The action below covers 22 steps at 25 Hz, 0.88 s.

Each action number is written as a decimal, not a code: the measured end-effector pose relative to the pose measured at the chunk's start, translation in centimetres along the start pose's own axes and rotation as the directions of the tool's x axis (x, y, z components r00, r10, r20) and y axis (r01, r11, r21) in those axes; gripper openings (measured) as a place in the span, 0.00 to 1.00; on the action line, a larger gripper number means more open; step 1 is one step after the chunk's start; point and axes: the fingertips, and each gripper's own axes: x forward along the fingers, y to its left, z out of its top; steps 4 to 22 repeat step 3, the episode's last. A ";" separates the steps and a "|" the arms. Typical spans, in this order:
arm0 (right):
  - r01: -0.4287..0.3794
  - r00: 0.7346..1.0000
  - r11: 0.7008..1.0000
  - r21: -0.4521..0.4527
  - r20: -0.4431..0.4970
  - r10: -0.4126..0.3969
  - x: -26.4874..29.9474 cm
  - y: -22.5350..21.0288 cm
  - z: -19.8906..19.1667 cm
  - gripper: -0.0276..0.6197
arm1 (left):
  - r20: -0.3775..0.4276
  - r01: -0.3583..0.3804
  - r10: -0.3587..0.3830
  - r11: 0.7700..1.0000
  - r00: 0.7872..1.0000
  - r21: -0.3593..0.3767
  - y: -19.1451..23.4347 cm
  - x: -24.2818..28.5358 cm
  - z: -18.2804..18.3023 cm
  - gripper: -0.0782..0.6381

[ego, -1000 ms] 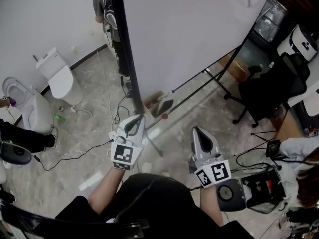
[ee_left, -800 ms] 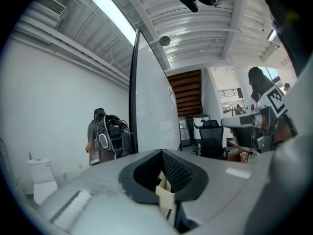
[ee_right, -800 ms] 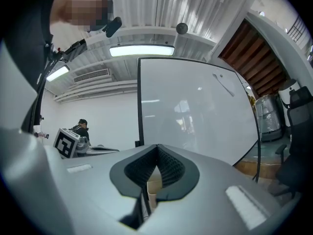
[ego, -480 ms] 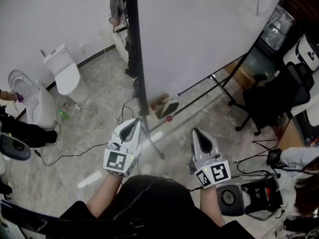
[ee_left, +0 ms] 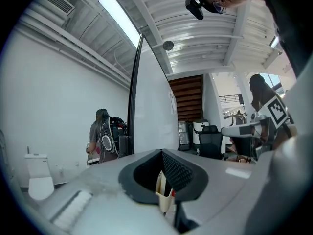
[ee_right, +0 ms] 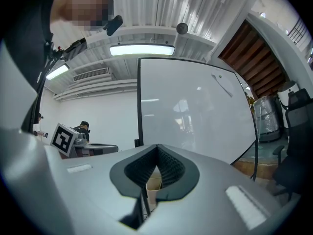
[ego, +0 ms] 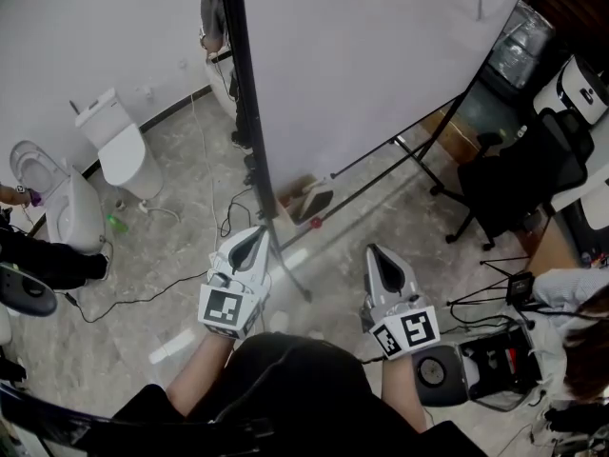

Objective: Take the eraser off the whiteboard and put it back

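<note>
Two grippers before the whiteboard, both pressed shut on nothing. Since a second ago: small shift and roll of the left gripper, its marker cube now more tilted; no stir from the right gripper; jaws together throughout. For the task, by my reading: no hold on the eraser in either gripper, so a fit both for a moment ahead of the take and for one after the return. Eraser itself not surely picked out (perhaps the slim thing clinging to the board's upper right, too small to name). Containers: toilets at left, insides unreadable; brown carton beyond the board's right leg, contents hidden; small cardboard box at the stand's foot, contents unclear.
</note>
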 end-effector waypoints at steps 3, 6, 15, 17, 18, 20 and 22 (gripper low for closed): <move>0.000 1.000 1.000 -0.003 -0.004 0.000 -0.2 0.3 0.0 0.06 | -0.003 0.007 -0.007 1.000 1.000 0.010 -0.1 -0.3 -0.3 0.12; 0.000 1.000 1.000 -0.003 -0.004 0.000 -0.2 0.3 0.0 0.06 | -0.003 0.007 -0.007 1.000 1.000 0.010 -0.1 -0.3 -0.3 0.12; 0.000 1.000 1.000 -0.003 -0.004 0.000 -0.2 0.3 0.0 0.06 | -0.003 0.007 -0.007 1.000 1.000 0.010 -0.1 -0.3 -0.3 0.12; 0.000 1.000 1.000 -0.003 -0.004 0.000 -0.2 0.3 0.0 0.06 | -0.003 0.007 -0.007 1.000 1.000 0.010 -0.1 -0.3 -0.3 0.12; 0.000 1.000 1.000 -0.003 -0.004 0.000 -0.2 0.3 0.0 0.06 | -0.003 0.007 -0.007 1.000 1.000 0.010 -0.1 -0.3 -0.3 0.12; 0.000 1.000 1.000 -0.003 -0.004 0.000 -0.2 0.3 0.0 0.06 | -0.003 0.007 -0.007 1.000 1.000 0.010 -0.1 -0.3 -0.3 0.12; 0.000 1.000 1.000 -0.003 -0.004 0.000 -0.2 0.3 0.0 0.06 | -0.003 0.007 -0.007 1.000 1.000 0.010 -0.1 -0.3 -0.3 0.12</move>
